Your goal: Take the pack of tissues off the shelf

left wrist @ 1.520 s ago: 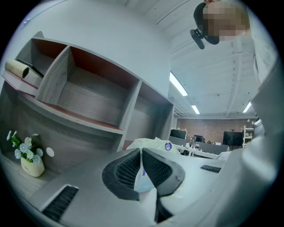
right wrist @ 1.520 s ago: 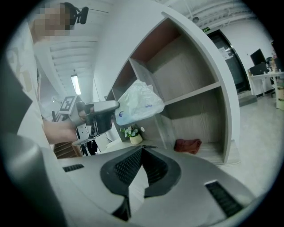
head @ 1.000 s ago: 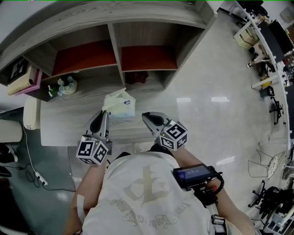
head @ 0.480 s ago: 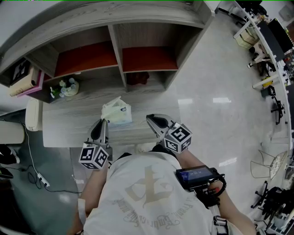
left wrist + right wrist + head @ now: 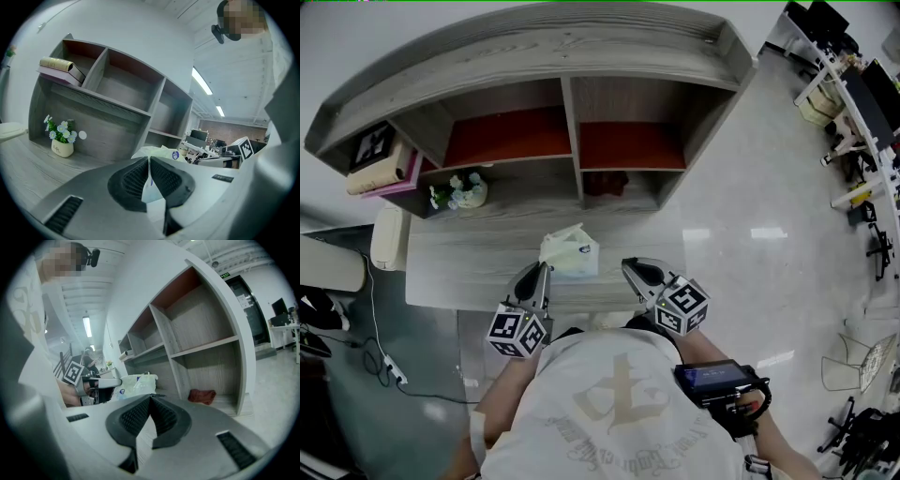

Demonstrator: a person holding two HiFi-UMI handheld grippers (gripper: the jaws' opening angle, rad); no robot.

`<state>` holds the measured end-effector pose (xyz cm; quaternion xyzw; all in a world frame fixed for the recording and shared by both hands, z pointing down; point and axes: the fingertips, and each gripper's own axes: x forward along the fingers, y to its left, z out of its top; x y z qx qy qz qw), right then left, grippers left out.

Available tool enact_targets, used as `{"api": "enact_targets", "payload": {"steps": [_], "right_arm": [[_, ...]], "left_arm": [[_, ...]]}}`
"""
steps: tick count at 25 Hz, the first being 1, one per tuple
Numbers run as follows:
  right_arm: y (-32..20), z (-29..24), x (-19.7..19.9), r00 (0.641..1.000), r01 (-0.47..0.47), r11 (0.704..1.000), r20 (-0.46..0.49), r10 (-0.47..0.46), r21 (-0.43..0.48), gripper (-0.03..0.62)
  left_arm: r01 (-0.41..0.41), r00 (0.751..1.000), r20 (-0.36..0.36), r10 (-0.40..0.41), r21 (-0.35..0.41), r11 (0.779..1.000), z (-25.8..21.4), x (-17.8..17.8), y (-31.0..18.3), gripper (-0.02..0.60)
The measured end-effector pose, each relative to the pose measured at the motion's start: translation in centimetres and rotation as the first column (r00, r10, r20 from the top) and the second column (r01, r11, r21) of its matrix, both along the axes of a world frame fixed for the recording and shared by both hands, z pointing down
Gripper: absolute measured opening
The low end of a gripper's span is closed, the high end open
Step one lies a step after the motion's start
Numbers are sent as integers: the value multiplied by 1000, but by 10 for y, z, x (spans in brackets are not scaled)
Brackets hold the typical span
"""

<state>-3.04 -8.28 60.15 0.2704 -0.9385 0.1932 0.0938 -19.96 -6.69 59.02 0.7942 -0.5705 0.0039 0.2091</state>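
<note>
Pinching with the left gripper [image 5: 541,272]: ribbed black pads [image 5: 133,180] pressed together on a thin flap of wrapper at the near edge of the pack of tissues [image 5: 571,255] (plain enough in the left gripper view, where a pale sheet is running up between them). Holding that pack out over the grey wooden desktop [image 5: 459,267], in front of the shelf unit [image 5: 572,56] and outside all of its compartments. Not showing, from any of these angles, whether the pack's underside is touching the wood.

Pointing the right gripper [image 5: 629,267] at the desktop near the pack's right side. Jaws meeting at the tips with nothing between them, and not touching the pack, which is showing beyond those tips in the right gripper view [image 5: 133,383].

Showing further back:
- A small pot of pale flowers [image 5: 467,191] standing at the left end of the desktop, against the shelf unit.
- A stack of books [image 5: 384,169] lying in the open left-hand compartment above the pot.
- A dark red cloth [image 5: 605,182] bunched in the lower right compartment.

Carrying a dark device with a lit screen [image 5: 712,375] on the person's right forearm.
</note>
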Motion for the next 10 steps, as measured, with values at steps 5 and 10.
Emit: {"api": "enact_targets", "payload": {"steps": [5,10], "right_arm": [[6,-3,7,1000,-8,1000,0,8,1,5],[15,-3,10,1000,-30,999,8,30,-12,5]], "left_arm": [[-24,1000,-6,24,-4,1000,0,12,3,29],[-51,999,-5,51,-18,999,-1,17,8,29]]}}
